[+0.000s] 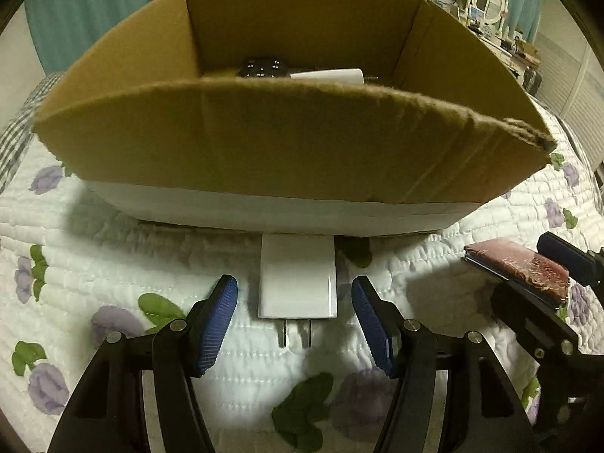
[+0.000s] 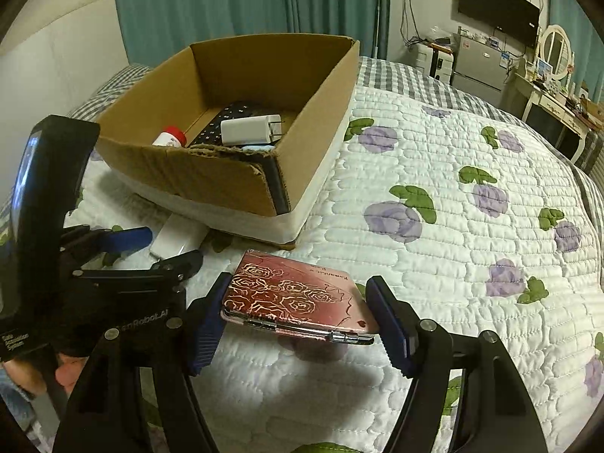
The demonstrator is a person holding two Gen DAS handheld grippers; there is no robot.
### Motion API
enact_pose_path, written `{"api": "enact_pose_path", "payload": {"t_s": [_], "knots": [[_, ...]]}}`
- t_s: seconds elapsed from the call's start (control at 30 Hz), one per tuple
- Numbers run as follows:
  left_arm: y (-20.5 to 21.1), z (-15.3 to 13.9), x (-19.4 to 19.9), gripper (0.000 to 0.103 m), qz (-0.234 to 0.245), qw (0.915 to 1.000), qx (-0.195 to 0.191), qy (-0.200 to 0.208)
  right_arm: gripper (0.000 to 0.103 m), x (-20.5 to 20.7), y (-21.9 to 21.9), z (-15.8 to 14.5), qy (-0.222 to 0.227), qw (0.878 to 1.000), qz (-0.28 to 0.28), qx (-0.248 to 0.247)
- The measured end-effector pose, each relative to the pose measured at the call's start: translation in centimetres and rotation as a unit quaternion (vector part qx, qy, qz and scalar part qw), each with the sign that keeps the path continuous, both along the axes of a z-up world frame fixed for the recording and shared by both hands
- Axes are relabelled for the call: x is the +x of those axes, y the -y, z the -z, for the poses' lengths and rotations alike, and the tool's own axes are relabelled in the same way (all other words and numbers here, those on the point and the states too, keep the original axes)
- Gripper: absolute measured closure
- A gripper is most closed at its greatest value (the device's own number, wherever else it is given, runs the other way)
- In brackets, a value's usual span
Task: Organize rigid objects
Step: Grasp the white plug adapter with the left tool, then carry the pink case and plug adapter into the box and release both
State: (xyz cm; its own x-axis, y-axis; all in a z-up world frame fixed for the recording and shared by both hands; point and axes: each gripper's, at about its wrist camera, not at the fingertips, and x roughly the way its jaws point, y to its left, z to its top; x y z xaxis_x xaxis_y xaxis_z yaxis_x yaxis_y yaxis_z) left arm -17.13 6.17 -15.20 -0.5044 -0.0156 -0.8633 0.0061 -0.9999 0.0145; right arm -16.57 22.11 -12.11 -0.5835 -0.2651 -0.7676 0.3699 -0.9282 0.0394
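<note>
A white charger [image 1: 297, 279] lies on the quilt against the cardboard box [image 1: 287, 143], prongs toward me. My left gripper [image 1: 294, 302] is open, its blue pads on either side of the charger without touching it. My right gripper [image 2: 298, 309] is shut on a red rose-patterned case [image 2: 298, 298] and holds it just above the quilt; the case also shows in the left wrist view [image 1: 517, 268]. The box [image 2: 234, 173] holds another white charger [image 2: 249, 130], a red-capped bottle [image 2: 171, 137] and a black keypad device [image 2: 226, 117].
The floral quilt [image 2: 453, 196] covers the bed. A dresser with a mirror [image 2: 555, 53], a fridge and a wall TV [image 2: 498, 7] stand at the far right. Teal curtains hang behind the box.
</note>
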Motion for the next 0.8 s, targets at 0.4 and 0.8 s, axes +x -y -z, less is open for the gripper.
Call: {"api": "enact_pose_path", "payload": {"t_s": [0.4,0.8], "knots": [[0.1,-0.4,0.7,0.063,0.019,0.9998,-0.003,0.001,0.032,0.4,0.4,-0.4,-0.007,1.000,-0.003,0.010],[0.9,-4.6,4.7,0.063,0.045,0.9987,0.001,-0.025,0.032,2.4,1.3,-4.4,-0.050,0.998,-0.011,0.038]]}}
